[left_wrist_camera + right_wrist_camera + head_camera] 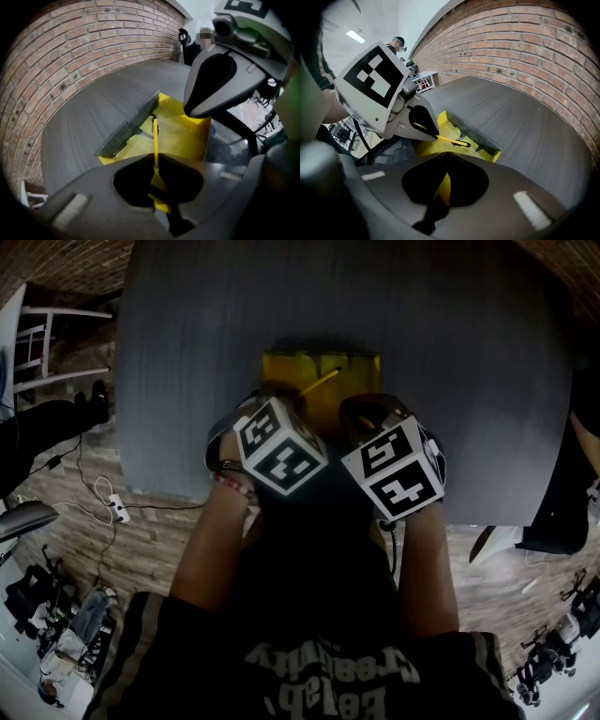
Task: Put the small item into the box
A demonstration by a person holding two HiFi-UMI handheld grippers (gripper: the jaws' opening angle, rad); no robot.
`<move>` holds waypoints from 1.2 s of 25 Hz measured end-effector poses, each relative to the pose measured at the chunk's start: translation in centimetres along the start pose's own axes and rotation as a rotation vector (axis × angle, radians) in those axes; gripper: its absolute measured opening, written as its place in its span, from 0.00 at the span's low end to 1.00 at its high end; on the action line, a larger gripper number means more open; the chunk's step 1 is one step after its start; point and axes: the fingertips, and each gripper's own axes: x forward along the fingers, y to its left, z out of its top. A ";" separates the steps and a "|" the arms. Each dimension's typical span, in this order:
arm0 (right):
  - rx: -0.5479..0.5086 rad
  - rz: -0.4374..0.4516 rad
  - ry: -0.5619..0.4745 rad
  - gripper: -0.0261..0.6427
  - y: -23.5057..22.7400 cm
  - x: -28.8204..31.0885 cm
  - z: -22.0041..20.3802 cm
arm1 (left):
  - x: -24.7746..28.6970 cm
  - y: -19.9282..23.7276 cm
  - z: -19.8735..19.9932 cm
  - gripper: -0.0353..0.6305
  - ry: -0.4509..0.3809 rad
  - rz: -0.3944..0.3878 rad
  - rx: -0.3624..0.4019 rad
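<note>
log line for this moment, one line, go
left tongs: shut on yellow stick | held over: yellow box | right tongs: shut, empty

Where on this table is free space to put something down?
Free: bare table left of the yellow box, right of it and behind it. Crowded: the near edge, where the left gripper, holding a thin yellow item, and the right gripper meet at the box.

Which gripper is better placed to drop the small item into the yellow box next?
Left. The left gripper is shut on the thin yellow item, which pokes out over the open yellow box. The right gripper sits alongside, jaws together, with no such item.
</note>
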 end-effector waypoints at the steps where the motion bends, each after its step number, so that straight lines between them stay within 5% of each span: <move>1: 0.000 0.000 -0.001 0.05 0.0 -0.1 0.1 | -0.1 0.0 0.1 0.10 -0.001 0.001 0.001; 6: 0.001 0.002 -0.001 0.05 0.1 -0.1 0.1 | 0.0 -0.5 0.0 0.11 -0.007 -0.036 -0.024; 8: 0.001 0.003 0.001 0.05 0.1 0.0 0.1 | 0.2 -0.7 -0.1 0.32 -0.014 -0.061 -0.047; 10: 0.002 0.002 0.004 0.05 0.2 -0.1 0.1 | 0.1 -0.6 0.0 0.39 -0.022 -0.062 -0.056; 30: 0.000 0.001 0.013 0.05 0.0 -0.3 0.1 | -0.4 -0.5 0.0 0.39 -0.016 -0.067 -0.042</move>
